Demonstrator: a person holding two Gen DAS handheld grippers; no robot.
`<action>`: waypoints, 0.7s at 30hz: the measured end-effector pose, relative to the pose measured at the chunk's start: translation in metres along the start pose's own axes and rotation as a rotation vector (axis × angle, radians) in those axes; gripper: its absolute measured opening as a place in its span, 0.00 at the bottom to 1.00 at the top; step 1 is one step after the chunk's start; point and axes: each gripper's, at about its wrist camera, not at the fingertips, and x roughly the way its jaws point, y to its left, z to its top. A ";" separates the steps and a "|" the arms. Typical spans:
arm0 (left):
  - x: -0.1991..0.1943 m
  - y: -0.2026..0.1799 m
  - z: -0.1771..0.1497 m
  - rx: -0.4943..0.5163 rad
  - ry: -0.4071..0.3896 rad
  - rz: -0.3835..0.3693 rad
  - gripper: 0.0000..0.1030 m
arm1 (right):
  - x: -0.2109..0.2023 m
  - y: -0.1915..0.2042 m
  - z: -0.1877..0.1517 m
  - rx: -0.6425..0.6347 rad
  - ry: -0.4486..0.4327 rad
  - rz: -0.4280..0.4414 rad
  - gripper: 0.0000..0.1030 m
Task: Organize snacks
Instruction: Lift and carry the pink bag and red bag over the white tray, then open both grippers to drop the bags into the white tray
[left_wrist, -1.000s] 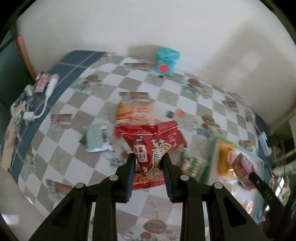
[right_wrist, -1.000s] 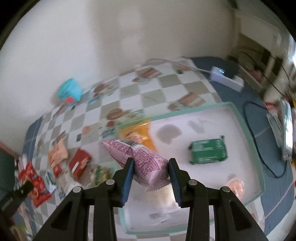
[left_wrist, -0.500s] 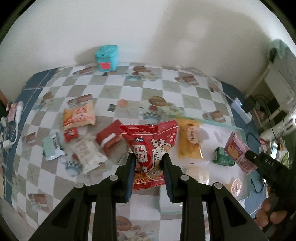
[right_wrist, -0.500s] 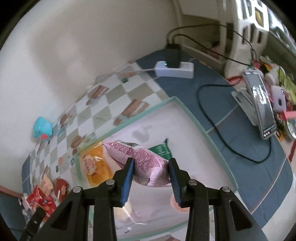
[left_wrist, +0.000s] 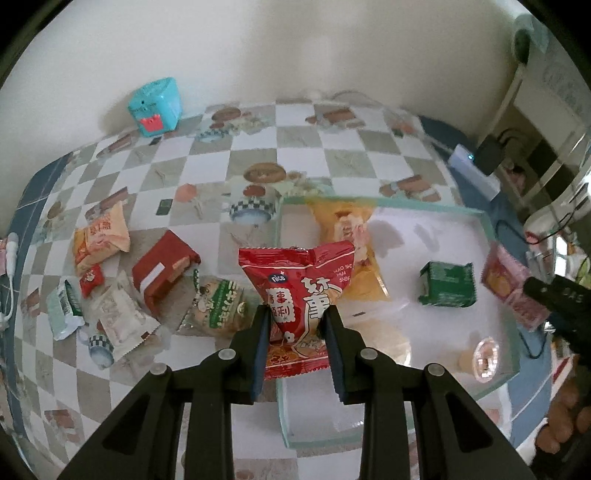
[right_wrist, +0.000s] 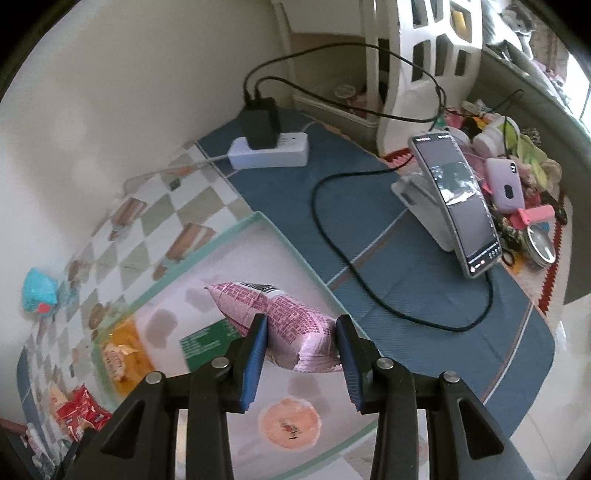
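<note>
Now the left gripper (left_wrist: 297, 325) pinches a glossy red snack packet with white Chinese lettering (left_wrist: 300, 295) by its lower half, jaws drawn narrow against the foil, and holds it upright above the near left edge of a shallow white tray with a pale green rim (left_wrist: 491, 229). The right gripper (right_wrist: 301, 350) is likewise closed tight on a puffy pink printed snack bag (right_wrist: 280, 317), which hangs tilted over the tray's far side; in the left view that bag shows at the tray's right rim.

Inside the tray lie a yellow-orange crinkled packet (left_wrist: 351, 236), a dark green rectangular packet (left_wrist: 447, 282) and a small round peach-coloured jelly cup (right_wrist: 288, 424).

Left of the tray, on the checked white-and-grey tablecloth (left_wrist: 258, 144), loose snacks are scattered: a red box-like packet (left_wrist: 162, 273), a green-and-white biscuit pack (left_wrist: 218, 310), a white packet (left_wrist: 122, 317), an orange packet (left_wrist: 101, 236) and a pale mint packet (left_wrist: 66, 306). A turquoise cube-shaped toy (left_wrist: 155, 107) stands near the wall.

Beyond the tray, a white power strip with a black plug (right_wrist: 267, 147) and a phone on a stand (right_wrist: 458, 206) sit on blue cloth.
</note>
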 end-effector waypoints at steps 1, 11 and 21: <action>0.003 0.000 0.000 0.001 0.005 0.003 0.30 | 0.001 0.000 0.000 -0.004 0.001 -0.008 0.39; 0.027 -0.023 -0.005 0.074 0.051 0.010 0.30 | 0.018 0.016 -0.009 -0.065 0.069 -0.018 0.40; 0.024 -0.025 -0.003 0.065 0.075 -0.040 0.67 | 0.022 0.026 -0.014 -0.098 0.112 0.011 0.62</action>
